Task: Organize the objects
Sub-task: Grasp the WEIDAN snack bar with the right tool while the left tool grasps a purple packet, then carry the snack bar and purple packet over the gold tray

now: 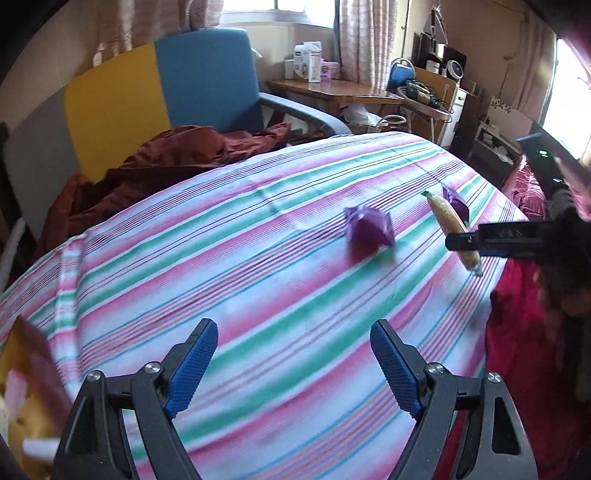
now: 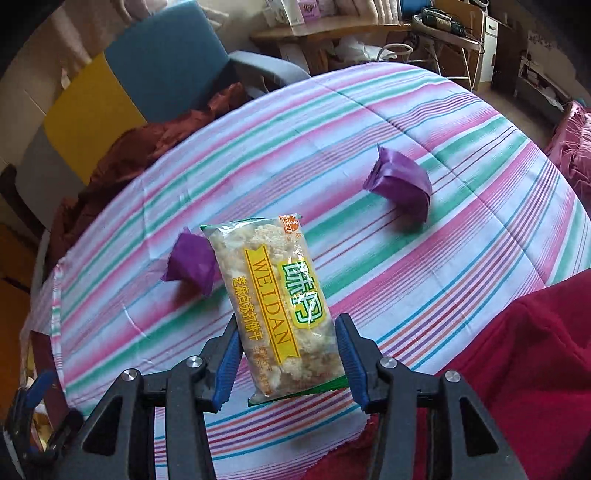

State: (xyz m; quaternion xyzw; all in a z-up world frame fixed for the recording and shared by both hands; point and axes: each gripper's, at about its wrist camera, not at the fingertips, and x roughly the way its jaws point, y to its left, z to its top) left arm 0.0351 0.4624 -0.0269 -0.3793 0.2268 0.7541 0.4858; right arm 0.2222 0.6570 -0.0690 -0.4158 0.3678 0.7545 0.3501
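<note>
Right gripper [image 2: 286, 354]: ribbed blue pads clamped on a clear crinkled plastic cracker packet with a yellow label [image 2: 279, 306], held above the striped pink, green and white cotton bedsheet [image 2: 424, 266]. Left gripper [image 1: 293, 363]: jaws apart, empty. Beyond, two crumpled purple foil-wrapped sweets [image 2: 400, 182] [image 2: 190, 264] lie on the sheet, well apart.

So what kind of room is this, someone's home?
Most likely a lived-in bedroom: a striped bedsheet spread over what looks like a bed, an upholstered armchair beside it, and a cluttered wooden desk under a curtained window.
</note>
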